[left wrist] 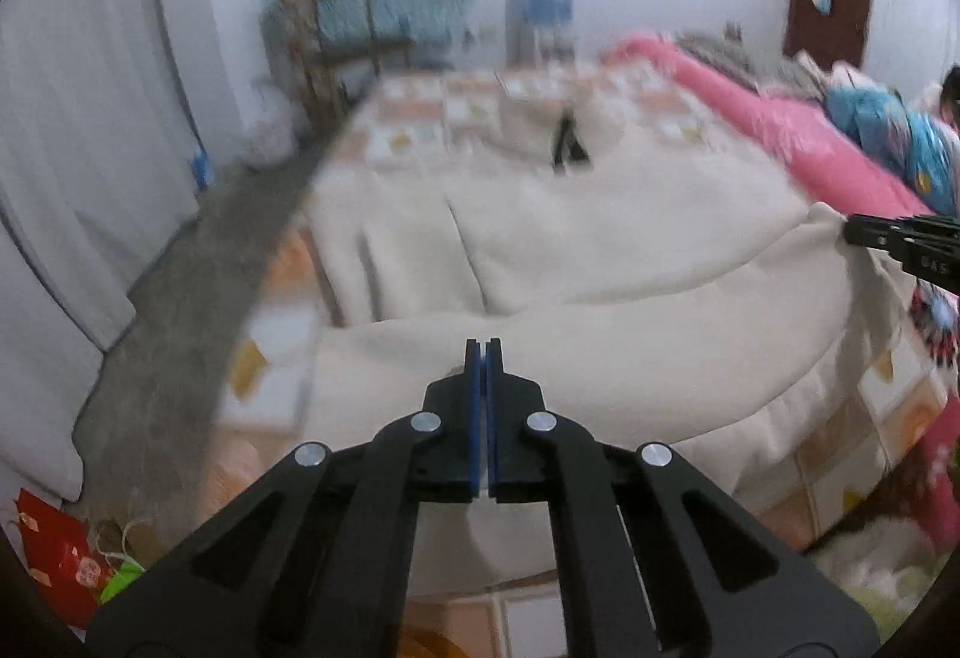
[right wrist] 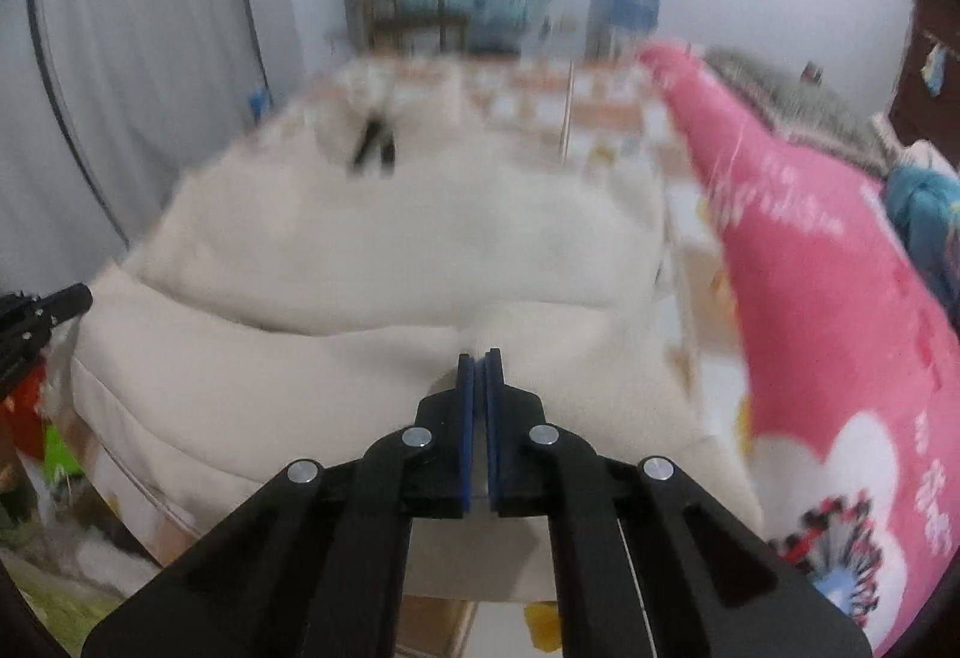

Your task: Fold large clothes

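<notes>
A large cream garment (left wrist: 600, 238) (right wrist: 420, 238) lies spread over the bed, with a small black mark (left wrist: 567, 141) (right wrist: 372, 144) near its far end. Its near edge is raised and stretched between my two grippers. My left gripper (left wrist: 485, 343) is shut on that edge at the garment's left corner, and it also shows at the left rim of the right wrist view (right wrist: 84, 295). My right gripper (right wrist: 480, 355) is shut on the same edge further right, with pale cloth pinched between its blue pads. In the left wrist view the right gripper (left wrist: 849, 232) holds a lifted corner.
The bed has an orange and white checked sheet (left wrist: 420, 117). A pink quilt (left wrist: 810, 141) (right wrist: 840, 328) lies along its right side. A wooden chair (left wrist: 336, 39) stands beyond the bed, grey floor (left wrist: 198, 298) runs on the left, and a red bag (left wrist: 54, 556) lies there.
</notes>
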### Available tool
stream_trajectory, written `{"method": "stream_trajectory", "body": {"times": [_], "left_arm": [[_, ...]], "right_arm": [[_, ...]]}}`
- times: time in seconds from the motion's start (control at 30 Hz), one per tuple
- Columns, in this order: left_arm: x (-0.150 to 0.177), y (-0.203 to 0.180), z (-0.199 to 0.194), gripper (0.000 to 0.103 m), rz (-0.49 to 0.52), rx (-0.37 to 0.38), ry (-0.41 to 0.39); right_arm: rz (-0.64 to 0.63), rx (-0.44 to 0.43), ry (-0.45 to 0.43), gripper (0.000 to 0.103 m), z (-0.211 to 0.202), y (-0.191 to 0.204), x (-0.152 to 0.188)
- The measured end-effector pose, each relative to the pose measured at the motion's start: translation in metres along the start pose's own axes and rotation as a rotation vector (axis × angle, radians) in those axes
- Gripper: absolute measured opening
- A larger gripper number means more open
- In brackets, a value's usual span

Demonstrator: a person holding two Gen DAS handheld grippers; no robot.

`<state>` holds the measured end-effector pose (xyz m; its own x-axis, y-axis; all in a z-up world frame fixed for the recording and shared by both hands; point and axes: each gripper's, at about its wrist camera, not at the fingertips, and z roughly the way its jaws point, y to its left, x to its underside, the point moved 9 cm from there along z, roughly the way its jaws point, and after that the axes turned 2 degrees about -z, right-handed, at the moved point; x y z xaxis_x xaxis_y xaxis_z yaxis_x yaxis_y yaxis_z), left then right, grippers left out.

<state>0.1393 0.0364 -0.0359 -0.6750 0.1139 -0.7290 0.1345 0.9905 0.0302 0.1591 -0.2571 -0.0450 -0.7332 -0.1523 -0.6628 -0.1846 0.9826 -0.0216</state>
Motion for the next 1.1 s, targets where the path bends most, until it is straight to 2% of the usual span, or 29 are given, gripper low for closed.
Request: {"method": "stream_trajectory", "body": {"times": [0.03, 0.1, 0.23, 0.3, 0.37, 0.43, 0.47, 0.53, 0.57, 0.63, 0.67, 0.8, 0.9, 0.97, 1.1], "left_arm": [[-0.001, 0.002, 0.005, 0.001, 0.009, -0.016, -0.003], [0.014, 0.000, 0.028, 0.001, 0.024, -0.033, 0.051], [0.050, -0.010, 0.064, 0.002, 0.091, -0.065, 0.144], [0.051, -0.014, 0.061, 0.003, 0.138, -0.103, 0.123], [0.052, -0.013, 0.062, 0.004, 0.132, -0.107, 0.126], [0.051, -0.009, 0.062, 0.005, 0.103, -0.093, 0.128], [0.051, -0.008, 0.062, 0.005, 0.093, -0.087, 0.130], [0.051, -0.007, 0.063, 0.005, 0.084, -0.080, 0.132], [0.050, -0.007, 0.063, 0.005, 0.082, -0.079, 0.132], [0.051, -0.008, 0.063, 0.005, 0.080, -0.081, 0.129], [0.050, -0.009, 0.064, 0.005, 0.080, -0.082, 0.128], [0.051, -0.009, 0.064, 0.006, 0.082, -0.080, 0.122], [0.052, -0.006, 0.062, 0.008, 0.072, -0.069, 0.118], [0.052, -0.005, 0.061, 0.008, 0.057, -0.058, 0.113], [0.052, -0.005, 0.061, 0.008, 0.040, -0.048, 0.107]], "right_arm": [[0.001, 0.012, -0.023, 0.003, -0.002, -0.002, -0.005], [0.018, 0.006, -0.014, 0.003, 0.011, -0.004, -0.003], [-0.014, 0.042, 0.095, 0.003, 0.064, -0.003, 0.030], [-0.025, 0.050, 0.114, 0.004, 0.073, -0.002, 0.039], [-0.010, 0.055, 0.129, 0.004, 0.069, -0.005, 0.040], [0.029, 0.076, 0.112, 0.004, 0.057, -0.013, 0.035], [0.040, 0.068, 0.097, 0.007, 0.049, -0.015, 0.032], [0.059, 0.040, 0.052, 0.008, 0.035, -0.015, 0.023], [0.063, 0.010, 0.037, 0.010, 0.030, -0.011, 0.020], [0.054, -0.020, 0.028, 0.021, 0.030, -0.005, 0.018], [0.043, -0.009, 0.039, 0.025, 0.037, -0.004, 0.020], [0.058, 0.055, 0.134, 0.025, 0.073, -0.019, 0.037], [0.126, 0.023, 0.103, 0.025, 0.064, -0.026, 0.030], [0.127, 0.069, 0.049, 0.025, 0.053, -0.034, 0.022], [0.169, 0.133, 0.099, 0.025, 0.072, -0.064, 0.033]]}}
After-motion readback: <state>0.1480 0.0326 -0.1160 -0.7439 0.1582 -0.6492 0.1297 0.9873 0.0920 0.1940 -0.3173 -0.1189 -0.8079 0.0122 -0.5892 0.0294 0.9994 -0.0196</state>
